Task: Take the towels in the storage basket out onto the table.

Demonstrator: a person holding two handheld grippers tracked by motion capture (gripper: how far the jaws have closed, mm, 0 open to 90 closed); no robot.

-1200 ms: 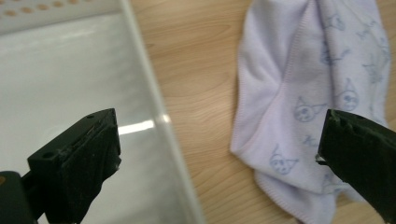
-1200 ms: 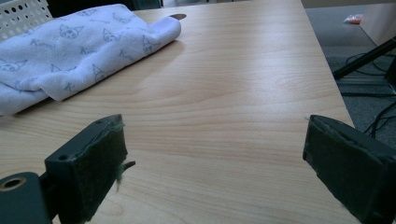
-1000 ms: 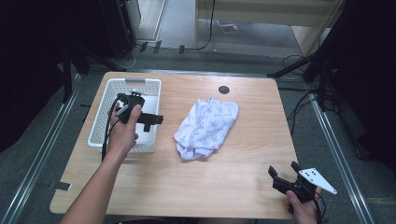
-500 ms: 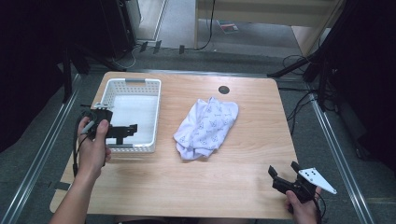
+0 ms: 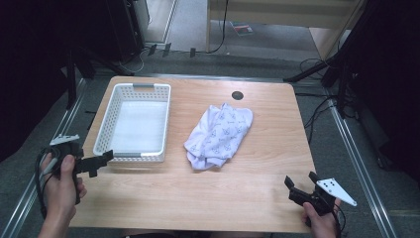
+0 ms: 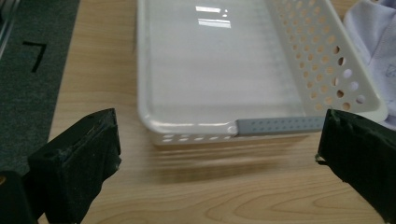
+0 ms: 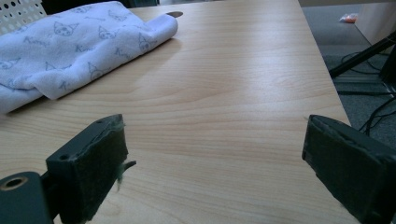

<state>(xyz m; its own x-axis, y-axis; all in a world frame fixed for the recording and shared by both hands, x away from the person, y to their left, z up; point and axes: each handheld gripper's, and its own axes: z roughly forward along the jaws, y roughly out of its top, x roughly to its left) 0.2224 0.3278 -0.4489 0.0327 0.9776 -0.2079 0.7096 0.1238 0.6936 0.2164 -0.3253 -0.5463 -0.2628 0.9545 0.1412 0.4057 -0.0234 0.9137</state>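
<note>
**2 spread hand-held grippers, an empty basket, a cloth waiting**

The left hand-held gripper [image 5: 101, 161] hangs off the near-left corner of the tabletop [image 5: 267, 148], jaws spread wide and holding nothing. Just ahead of its jaws sits the basket [image 5: 163, 124], its near rim with the grey handle strip [image 6: 280, 126] almost level with the tips in the left gripper view. The basket is empty, its floor bare and glossy. It lies lengthwise away from this gripper, so the short wall faces the jaws; that suits a push, a pull or a steadying grip on the rim, though which is meant I cannot tell.

The right hand-held gripper [image 5: 302, 186] rests low at the near-right edge, jaws also spread and empty, aimed across bare wood. The cloth [image 5: 220, 134], white with a small printed pattern, lies crumpled ahead of it and to its left, well apart from the jaws, and just beside the basket's far side as seen from the left gripper. In the right gripper view the cloth [image 7: 79, 42] has a folded edge turned toward the jaws, an easy place to pinch.

Judging by the layout, the cloth is meant for the basket; nothing has been grasped yet.
</note>
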